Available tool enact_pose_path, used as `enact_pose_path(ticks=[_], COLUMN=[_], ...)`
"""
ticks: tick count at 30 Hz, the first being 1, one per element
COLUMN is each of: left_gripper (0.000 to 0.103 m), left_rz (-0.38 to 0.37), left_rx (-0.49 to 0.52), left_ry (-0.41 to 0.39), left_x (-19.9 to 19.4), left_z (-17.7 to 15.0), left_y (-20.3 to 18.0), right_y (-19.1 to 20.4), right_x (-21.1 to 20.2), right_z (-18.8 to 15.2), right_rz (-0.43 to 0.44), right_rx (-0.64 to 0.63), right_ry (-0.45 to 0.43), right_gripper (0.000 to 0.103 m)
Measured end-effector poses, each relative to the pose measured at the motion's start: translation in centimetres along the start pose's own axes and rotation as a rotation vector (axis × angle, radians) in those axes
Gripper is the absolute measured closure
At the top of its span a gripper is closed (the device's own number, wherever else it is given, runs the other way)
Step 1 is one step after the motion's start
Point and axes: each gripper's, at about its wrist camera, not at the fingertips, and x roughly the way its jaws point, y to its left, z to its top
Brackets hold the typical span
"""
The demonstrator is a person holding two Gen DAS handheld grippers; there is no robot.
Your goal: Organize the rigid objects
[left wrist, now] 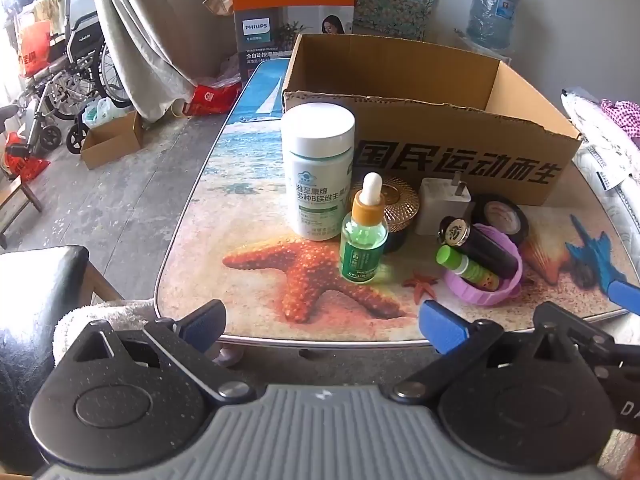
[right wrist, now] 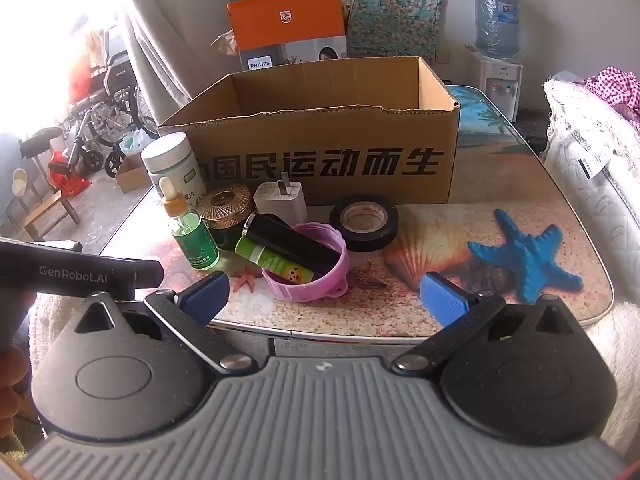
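An open cardboard box (left wrist: 460,160) (right wrist: 320,160) stands at the back of the table. In front of it are a white vitamin jar (left wrist: 318,172) (right wrist: 172,160), a green dropper bottle (left wrist: 363,236) (right wrist: 192,236), a gold-lidded jar (left wrist: 394,204) (right wrist: 226,208), a white charger plug (left wrist: 442,204) (right wrist: 280,200), a black tape roll (left wrist: 502,216) (right wrist: 364,220), and a purple lid (left wrist: 484,276) (right wrist: 308,268) holding a black tube (left wrist: 480,246) (right wrist: 292,240) and a green tube (left wrist: 466,266) (right wrist: 272,262). My left gripper (left wrist: 322,330) is open and empty at the table's near edge. My right gripper (right wrist: 326,300) is open and empty there too.
The table (right wrist: 500,300) has a beach print with starfish. A black stool (left wrist: 36,280) stands at the left. A wheelchair (left wrist: 76,80) and small carton (left wrist: 112,140) are on the floor. A white bedding pile (right wrist: 592,168) is at the right. A water dispenser (right wrist: 498,40) stands behind.
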Motion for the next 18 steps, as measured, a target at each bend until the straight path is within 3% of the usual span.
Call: enact_pose_path(ticks=[18], left_gripper=[0.000], left_rz=[-0.001], left_rx=[0.003], left_ry=[0.018], left_x=[0.41], left_z=[-0.26], left_y=[-0.42], right_y=[0.33], right_x=[0.21], right_z=[0.75], right_rz=[-0.008], right_rx=[-0.029], right_ry=[0.014], right_gripper=[0.001])
